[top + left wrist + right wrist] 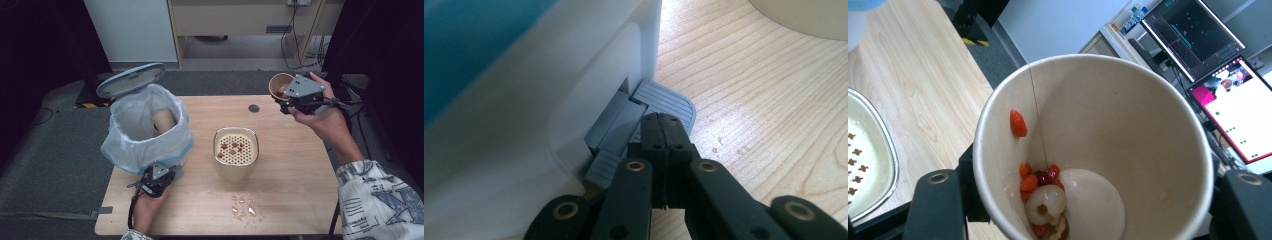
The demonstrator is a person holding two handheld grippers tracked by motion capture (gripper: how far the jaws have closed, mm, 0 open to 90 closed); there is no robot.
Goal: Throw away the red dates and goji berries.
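At the left of the light wooden table (295, 165), a white pedal bin lined with a pale blue plastic bag (146, 131) is standing with its round grey lid (131, 79) tipped up and open. Inside it, a brown paper cup (164, 120) is leaning against the liner. The left gripper (156, 181), held in the person's left hand (147, 207), is resting at the foot of the bin; in the left gripper view its black jaws are pressed together, with their tips (663, 131) sitting on the grey ribbed foot pedal (664, 102) that juts from the bin's white base (514, 165).

In the middle of the table, a cream rounded-square container with a perforated strainer top (236, 152) is standing upright, and small reddish-brown bits (234, 146) are lying on the strainer. Just in front of it, a few drops of clear liquid (243, 207) are glistening on the wood.

At the right, the person's right hand (327, 120), in a white printed sleeve (382, 202), is holding the right gripper (295, 97) above the table's far right corner. Its jaws are clamped on a tan paper cup (1088, 145), gripping it from both sides. The cup is tilting toward the camera in the right gripper view, and at its bottom are lying small red berries (1040, 177) and a pale, peeled round fruit (1047, 202), with one red berry (1018, 123) sticking higher up the inner wall.
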